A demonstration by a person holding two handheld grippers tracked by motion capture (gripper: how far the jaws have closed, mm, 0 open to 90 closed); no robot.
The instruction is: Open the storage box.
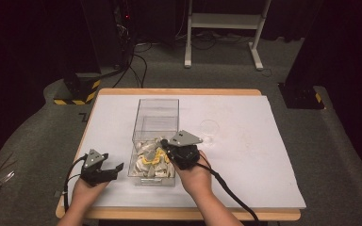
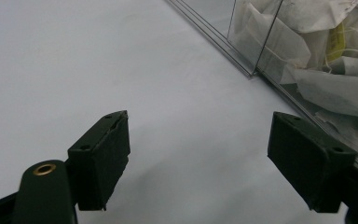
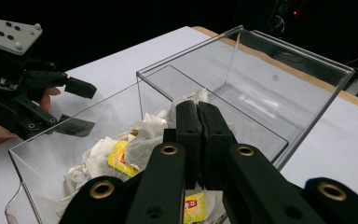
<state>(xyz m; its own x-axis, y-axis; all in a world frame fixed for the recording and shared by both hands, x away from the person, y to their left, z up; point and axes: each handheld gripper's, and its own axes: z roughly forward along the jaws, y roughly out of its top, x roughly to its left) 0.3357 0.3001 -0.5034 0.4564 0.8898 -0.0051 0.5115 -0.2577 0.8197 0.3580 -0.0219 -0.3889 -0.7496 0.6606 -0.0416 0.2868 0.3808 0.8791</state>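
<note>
Hovering right gripper (image 3: 199,109), jaws together, teabags (image 3: 121,156)

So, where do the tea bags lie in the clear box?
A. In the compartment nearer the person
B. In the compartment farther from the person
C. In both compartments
A: the tea bags fill the near compartment of the clear box, while the far one holds none.

Looking along the left gripper (image 2: 198,158): 2 black jaws rise from the bottom, wide apart w/ nothing btwn them, only bare white table surface (image 2: 74,60). At upper right stands a clear plastic box (image 2: 261,60), its corner edge near the right jaw. Inside lie crumpled white tea bags (image 2: 307,51) w/ strings, one showing a yellow tag (image 2: 338,39)
</note>
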